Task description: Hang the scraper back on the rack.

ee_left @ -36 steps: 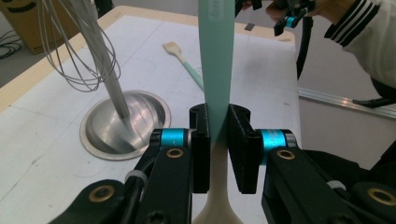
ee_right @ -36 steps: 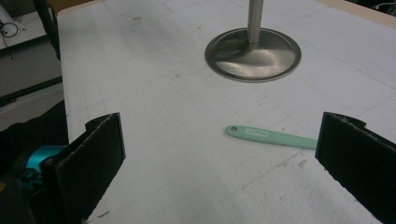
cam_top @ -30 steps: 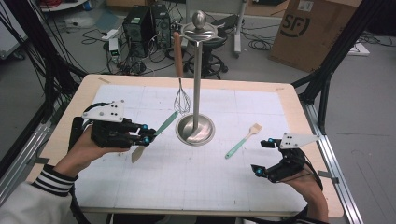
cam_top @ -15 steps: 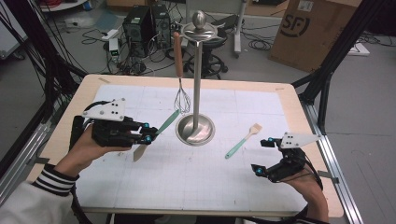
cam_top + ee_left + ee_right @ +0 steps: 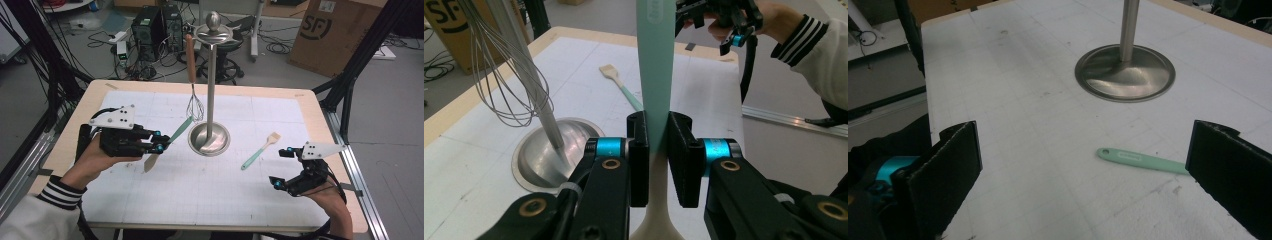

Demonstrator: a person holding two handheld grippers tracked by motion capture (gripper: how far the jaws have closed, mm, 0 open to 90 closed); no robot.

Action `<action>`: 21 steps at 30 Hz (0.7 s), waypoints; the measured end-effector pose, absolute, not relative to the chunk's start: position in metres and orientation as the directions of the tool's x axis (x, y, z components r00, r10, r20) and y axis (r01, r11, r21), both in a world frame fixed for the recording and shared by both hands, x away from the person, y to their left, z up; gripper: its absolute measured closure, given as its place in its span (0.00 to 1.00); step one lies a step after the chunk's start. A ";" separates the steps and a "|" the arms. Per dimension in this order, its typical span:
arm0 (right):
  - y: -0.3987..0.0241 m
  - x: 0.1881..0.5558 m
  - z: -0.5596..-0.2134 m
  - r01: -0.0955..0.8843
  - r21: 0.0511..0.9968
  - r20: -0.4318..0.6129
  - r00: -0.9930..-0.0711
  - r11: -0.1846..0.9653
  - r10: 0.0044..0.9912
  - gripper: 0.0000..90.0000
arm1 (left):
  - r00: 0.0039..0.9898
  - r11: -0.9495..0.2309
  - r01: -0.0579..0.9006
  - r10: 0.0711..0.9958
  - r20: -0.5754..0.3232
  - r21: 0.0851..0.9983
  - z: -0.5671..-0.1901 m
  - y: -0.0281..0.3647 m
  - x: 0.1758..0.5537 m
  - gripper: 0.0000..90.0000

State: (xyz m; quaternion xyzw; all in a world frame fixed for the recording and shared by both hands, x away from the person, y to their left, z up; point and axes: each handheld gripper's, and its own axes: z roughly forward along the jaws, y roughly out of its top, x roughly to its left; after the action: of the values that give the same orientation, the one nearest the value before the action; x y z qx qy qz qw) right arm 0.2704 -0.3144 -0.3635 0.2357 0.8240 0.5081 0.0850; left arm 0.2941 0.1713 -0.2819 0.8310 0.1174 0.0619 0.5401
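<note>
Cables, computer towers and a cardboard box crowd the floor behind a pale wooden table (image 5: 320,107) topped with a white gridded mat (image 5: 215,185). At the mat's middle stands a tall steel utensil stand (image 5: 210,135) with a round dished base; a wire whisk with a wooden handle (image 5: 193,75) hangs from its top disc.

On the person's left, the left gripper (image 5: 161,143) is clamped on a mint-green spatula with a cream blade (image 5: 167,142), held off the mat just beside the stand's base, handle slanting up toward it. In the left gripper view the spatula's (image 5: 655,80) neck is pinched between the two black jaws, the blade nearest the camera.

On the right, the right gripper (image 5: 282,167) hovers low with its jaws spread wide, nothing between them. A mint-handled brush with a tan head (image 5: 260,151) lies flat on the mat between it and the stand.
</note>
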 end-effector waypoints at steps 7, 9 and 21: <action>-0.307 0.270 -0.356 0.282 0.885 0.096 -0.889 0.370 0.448 0.00 | 0.961 -0.382 0.133 0.276 -0.024 0.914 -0.281 0.170 0.294 0.89; -0.303 0.270 -0.353 0.280 0.882 0.096 -0.894 0.379 0.438 0.00 | 0.960 -0.378 0.136 0.277 -0.028 0.916 -0.281 0.169 0.294 0.89; -0.287 0.273 -0.334 0.254 0.883 0.093 -0.919 0.395 0.383 0.00 | 0.961 -0.379 0.125 0.277 -0.017 0.917 -0.275 0.161 0.292 0.89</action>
State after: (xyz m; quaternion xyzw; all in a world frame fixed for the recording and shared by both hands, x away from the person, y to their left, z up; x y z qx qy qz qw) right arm 0.2727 -0.2872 -0.3339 0.1912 0.8329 0.5156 0.0623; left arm 0.2924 0.1608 -0.2754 0.8273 0.1217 0.0697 0.5440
